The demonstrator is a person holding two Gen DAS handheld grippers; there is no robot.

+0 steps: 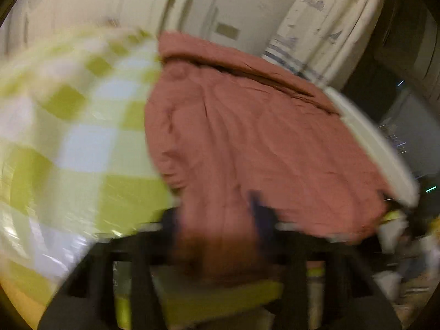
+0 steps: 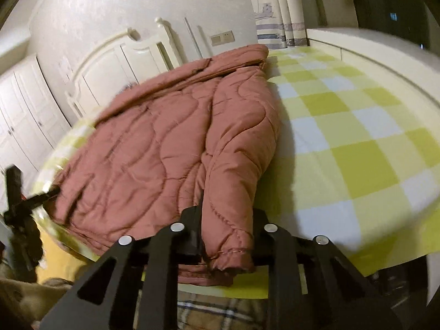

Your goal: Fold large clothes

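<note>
barely begun: the quilted jacket (image 2: pixel 176 143) lies spread on the checked bed (image 2: pixel 357 137), left gripper (image 1: pixel 217 220) and right gripper (image 2: pixel 224 228) each clamped on its near hem, no fold made.

The left gripper (image 1: pixel 217 220) is at the bottom of the blurry left wrist view, and its two black fingers (image 1: pixel 261 211) are squeezed tight on the near edge of a pink puffy jacket (image 1: pixel 247 137). The jacket spreads out ahead of the gripper on a bed with a green and white checked sheet (image 1: pixel 82 137). A white curtain (image 1: pixel 324 27) hangs far ahead, to the right.
</note>
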